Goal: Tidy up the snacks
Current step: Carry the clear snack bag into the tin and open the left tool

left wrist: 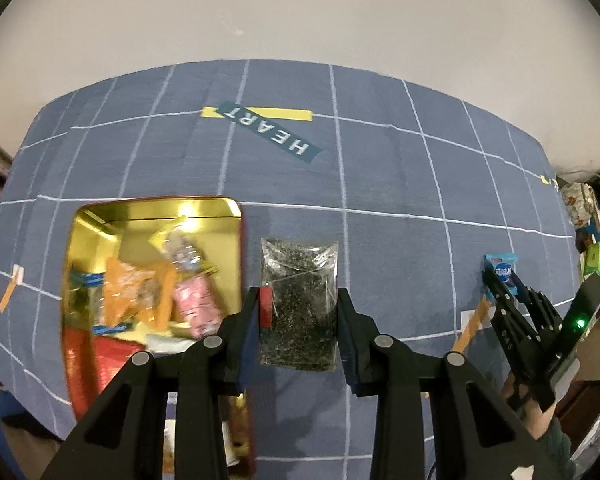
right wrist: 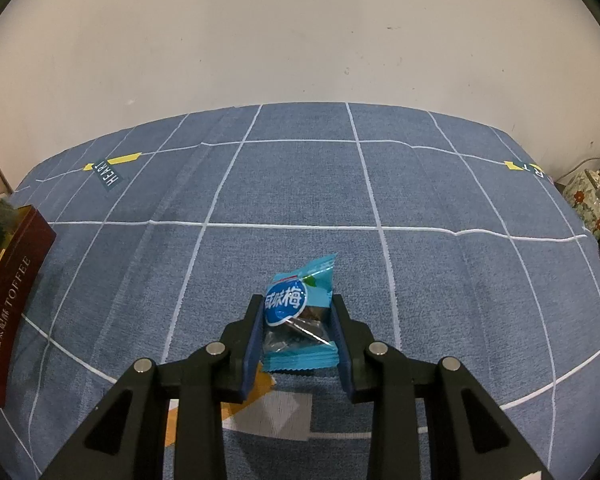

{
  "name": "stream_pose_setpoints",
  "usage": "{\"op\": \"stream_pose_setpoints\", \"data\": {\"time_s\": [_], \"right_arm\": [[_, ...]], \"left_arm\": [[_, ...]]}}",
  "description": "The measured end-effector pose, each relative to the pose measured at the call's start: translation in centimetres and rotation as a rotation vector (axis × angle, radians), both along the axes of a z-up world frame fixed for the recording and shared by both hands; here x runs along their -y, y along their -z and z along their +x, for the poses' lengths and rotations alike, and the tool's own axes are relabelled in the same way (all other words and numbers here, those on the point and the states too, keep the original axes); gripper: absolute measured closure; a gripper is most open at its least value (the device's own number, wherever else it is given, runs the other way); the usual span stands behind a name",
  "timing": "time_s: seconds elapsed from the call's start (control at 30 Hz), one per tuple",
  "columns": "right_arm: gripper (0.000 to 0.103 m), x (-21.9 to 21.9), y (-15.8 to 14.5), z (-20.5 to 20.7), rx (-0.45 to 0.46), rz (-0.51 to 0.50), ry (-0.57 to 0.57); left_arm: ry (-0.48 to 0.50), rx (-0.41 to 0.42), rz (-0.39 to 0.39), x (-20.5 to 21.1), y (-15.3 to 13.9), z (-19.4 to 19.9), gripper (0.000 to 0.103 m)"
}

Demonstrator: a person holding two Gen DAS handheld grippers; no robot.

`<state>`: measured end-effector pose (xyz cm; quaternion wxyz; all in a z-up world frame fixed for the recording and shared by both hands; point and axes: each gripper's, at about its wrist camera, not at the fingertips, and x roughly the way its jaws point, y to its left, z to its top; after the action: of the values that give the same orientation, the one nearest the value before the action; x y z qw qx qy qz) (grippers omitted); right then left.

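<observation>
Fingers [right wrist: 296, 316] around blue packet [right wrist: 300, 312]

A cloth-covered table [left wrist: 380, 184] stands against a wall [left wrist: 300, 12]. In the left wrist view, an open tin [left wrist: 100, 216] sits at the left with several snack packets [left wrist: 156, 296] inside it. Just right of the tin lies a clear pouch [left wrist: 300, 304], between the jaws of the left gripper [left wrist: 299, 308]. Well apart to the right lies a small snack packet [right wrist: 300, 312], between the jaws of the right gripper [right wrist: 296, 320]. A printed label [left wrist: 270, 130] lies on the cloth behind the pouch, near the wall.
</observation>
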<state>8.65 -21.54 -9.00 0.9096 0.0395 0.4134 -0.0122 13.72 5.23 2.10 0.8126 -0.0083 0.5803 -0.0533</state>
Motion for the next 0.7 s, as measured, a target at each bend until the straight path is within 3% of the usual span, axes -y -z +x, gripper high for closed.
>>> {"op": "stream_pose_setpoints", "data": {"time_s": [0.3,0.7], "right_arm": [[0.071,-0.2,0.0,0.0,-0.002,-0.01,0.002],[0.07,-0.5,0.0,0.0,-0.008,-0.041,0.009]], "left_arm": [[-0.087,0.035,0.059,-6.0,-1.4,-0.6,0.072],[-0.188,0.019,0.117,-13.8,0.2,-0.4,0.072]]}}
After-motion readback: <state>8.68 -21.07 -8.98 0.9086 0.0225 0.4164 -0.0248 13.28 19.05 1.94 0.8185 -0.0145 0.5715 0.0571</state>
